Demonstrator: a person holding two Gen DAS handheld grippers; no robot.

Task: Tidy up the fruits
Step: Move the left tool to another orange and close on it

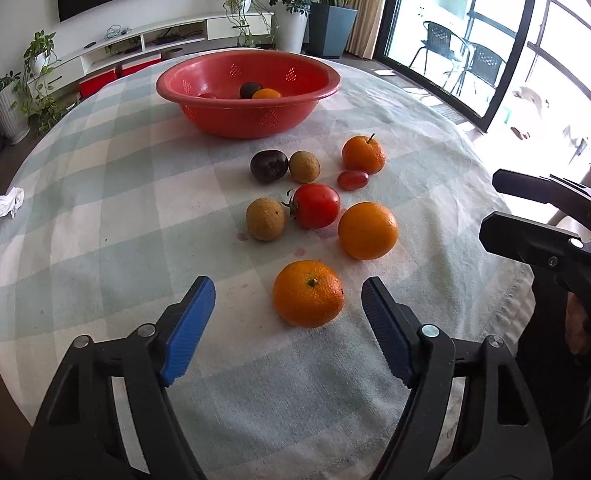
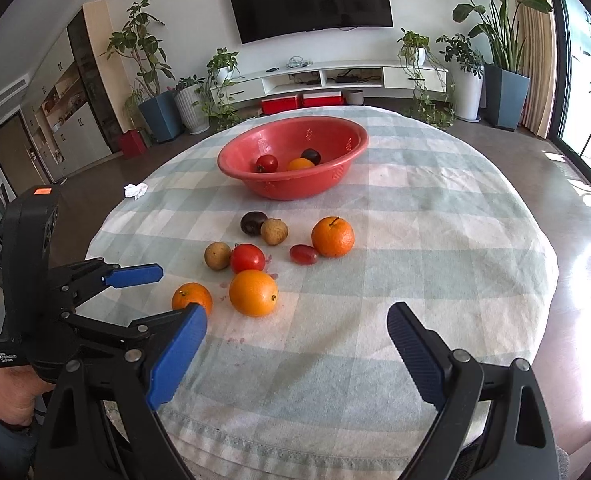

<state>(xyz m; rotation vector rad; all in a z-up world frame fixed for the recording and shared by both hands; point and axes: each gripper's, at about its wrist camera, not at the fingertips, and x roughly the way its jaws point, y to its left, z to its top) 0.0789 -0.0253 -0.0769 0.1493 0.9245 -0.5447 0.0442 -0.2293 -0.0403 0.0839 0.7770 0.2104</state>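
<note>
While eight fruits are spread over the checked counter (image 1: 95, 184), both sets of jaws are held wide and empty, the left gripper (image 1: 288, 302) flanking the nearest orange (image 1: 308, 294).

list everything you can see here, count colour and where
basin: 1, red, far side of the table
fruit in the basin: 3, a red tomato, an orange, a dark plum
oranges on the cloth: 3, orange, nearest, middle, far one with a stem
tomato: 1, red, centre of the group
small oval tomato: 1, red, beside the far orange
brown round fruits: 2, tan, and
plum: 1, dark purple
tablecloth: 1, pale green and white check
crumpled tissue: 1, white, left edge
left gripper: blue fingers, open, the nearest orange ahead
right gripper: blue fingers, open
</note>
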